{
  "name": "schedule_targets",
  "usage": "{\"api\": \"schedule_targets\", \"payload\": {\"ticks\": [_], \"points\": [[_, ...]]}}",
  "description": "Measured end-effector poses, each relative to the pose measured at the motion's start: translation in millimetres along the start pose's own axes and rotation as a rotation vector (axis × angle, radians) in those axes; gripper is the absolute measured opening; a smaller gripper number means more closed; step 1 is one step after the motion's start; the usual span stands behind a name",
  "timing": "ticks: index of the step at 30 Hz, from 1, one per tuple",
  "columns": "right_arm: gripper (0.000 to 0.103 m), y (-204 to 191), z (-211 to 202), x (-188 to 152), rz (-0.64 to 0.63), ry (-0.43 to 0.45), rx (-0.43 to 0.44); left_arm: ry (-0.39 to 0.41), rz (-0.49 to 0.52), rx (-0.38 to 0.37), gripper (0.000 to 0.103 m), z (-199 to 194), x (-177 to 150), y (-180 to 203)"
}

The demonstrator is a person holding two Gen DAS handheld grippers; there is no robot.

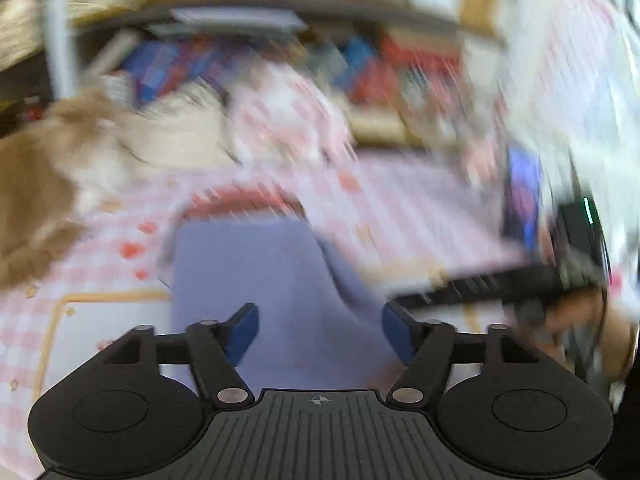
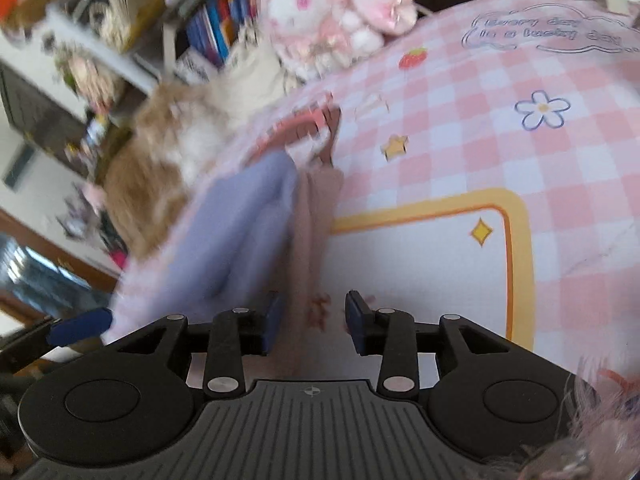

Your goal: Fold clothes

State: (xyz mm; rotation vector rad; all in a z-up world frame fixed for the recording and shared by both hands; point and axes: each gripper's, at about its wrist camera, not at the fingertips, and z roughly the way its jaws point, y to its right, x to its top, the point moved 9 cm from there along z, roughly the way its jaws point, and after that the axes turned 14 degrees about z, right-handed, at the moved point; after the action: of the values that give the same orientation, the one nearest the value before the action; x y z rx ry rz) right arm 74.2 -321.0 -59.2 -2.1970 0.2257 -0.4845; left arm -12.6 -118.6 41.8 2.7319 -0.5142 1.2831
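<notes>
Both tools spread, left tool point(image 1: 320, 334) over lavender garment point(image 1: 256, 280), right tool point(image 2: 314, 326) astride pink garment point(image 2: 316, 216): risk of loosely stacked folds slumping apart on checked desk point(image 2: 520, 152).

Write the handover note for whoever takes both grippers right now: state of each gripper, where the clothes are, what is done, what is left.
Left gripper: jaws wide apart, nothing between the pads; the lavender garment lies on the mat just beyond them.
Right gripper: jaws partly open, not pressing on anything; the pink garment runs up from between the fingers, so it looks released.
Clothes: lavender garment lies on the pink checked mat, pink garment beside it, edges touching or overlapping.
Done: lavender piece looks folded over at least once; blur hides the details.
Left: probably check and square that fold, then fold the pink garment.
</notes>
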Motion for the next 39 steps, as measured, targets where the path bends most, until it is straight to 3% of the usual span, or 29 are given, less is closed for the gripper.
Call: {"api": "schedule_targets", "payload": {"ticks": [3, 6, 9, 10, 12, 14, 15, 16, 20, 21, 22, 24, 25, 27, 28, 31, 33, 34, 36, 38, 39], "points": [[0.043, -11.9, -1.4, 5.4, 0.078, -0.035, 0.094, 0.036, -0.142, 0.059, 0.072, -2.4, 3.4, -36.6], [0.053, -22.0, 13.8, -2.6, 0.085, -0.120, 0.094, -0.033, -0.142, 0.175, 0.069, 25.6, -9.0, -52.8], [0.056, -27.3, 31.0, -12.1, 0.052, -0.163, 0.039, -0.164, -0.002, 0.178, 0.071, 56.5, -35.4, -27.9], [0.061, -28.7, 35.9, -13.4, 0.047, -0.165, 0.028, -0.211, 0.068, 0.166, 0.072, 67.0, -48.1, -14.5], [0.062, -32.1, 40.8, -14.5, 0.016, -0.148, 0.008, -0.231, 0.184, 0.212, 0.072, 73.8, -61.4, 0.8], [0.049, -35.8, 43.7, -14.9, -0.026, -0.123, -0.011, -0.221, 0.212, 0.234, 0.072, 73.9, -65.4, 5.8], [0.015, -40.7, 43.6, -16.3, -0.072, -0.111, -0.009, -0.215, 0.195, 0.232, 0.073, 72.6, -65.7, 5.1], [0.009, -49.0, 39.5, -19.8, -0.149, -0.092, 0.012, -0.212, 0.187, 0.226, 0.073, 72.6, -65.9, 3.6], [0.006, -72.2, 15.7, -37.3, -0.341, -0.025, 0.124, -0.206, 0.178, 0.217, 0.075, 69.4, -70.0, 2.3], [0.006, -72.6, 14.2, -40.6, -0.358, -0.023, 0.124, -0.208, 0.170, 0.219, 0.076, 69.1, -72.2, 2.0], [0.007, -64.5, 20.3, -40.7, -0.348, -0.033, 0.063, -0.207, 0.170, 0.225, 0.077, 69.8, -73.4, 2.2], [0.011, -38.5, 37.6, -36.4, -0.294, -0.084, -0.090, -0.201, 0.182, 0.240, 0.078, 72.5, -73.0, 3.5], [0.012, -31.1, 39.2, -33.2, -0.243, -0.098, -0.084, -0.198, 0.188, 0.247, 0.078, 73.9, -72.7, 4.2], [0.032, -23.7, 34.6, -24.8, -0.103, -0.106, -0.010, -0.198, 0.185, 0.248, 0.078, 73.6, -72.8, 3.6], [0.046, -22.6, 31.3, -20.5, -0.035, -0.104, 0.032, -0.197, 0.181, 0.247, 0.078, 73.4, -72.8, 3.1], [0.056, -24.2, 30.2, -14.2, 0.119, -0.128, 0.108, -0.194, 0.177, 0.250, 0.078, 73.3, -73.1, 2.9], [0.068, -32.2, 39.5, -14.8, 0.159, -0.167, 0.106, -0.193, 0.177, 0.254, 0.078, 73.3, -73.3, 3.3], [0.068, -36.2, 44.0, -15.7, 0.141, -0.178, 0.079, -0.193, 0.177, 0.257, 0.078, 73.3, -73.5, 3.5], [0.062, -46.9, 50.7, -20.4, 0.036, -0.177, 0.015, -0.198, 0.178, 0.256, 0.078, 73.6, -73.2, 3.7], [0.015, -61.4, 52.3, -27.1, -0.148, -0.139, -0.045, -0.203, 0.177, 0.254, 0.078, 73.4, -72.7, 3.1], [0.015, -71.9, 48.5, -31.8, -0.267, -0.106, -0.047, -0.203, 0.170, 0.252, 0.078, 72.9, -72.2, 2.6]]}}
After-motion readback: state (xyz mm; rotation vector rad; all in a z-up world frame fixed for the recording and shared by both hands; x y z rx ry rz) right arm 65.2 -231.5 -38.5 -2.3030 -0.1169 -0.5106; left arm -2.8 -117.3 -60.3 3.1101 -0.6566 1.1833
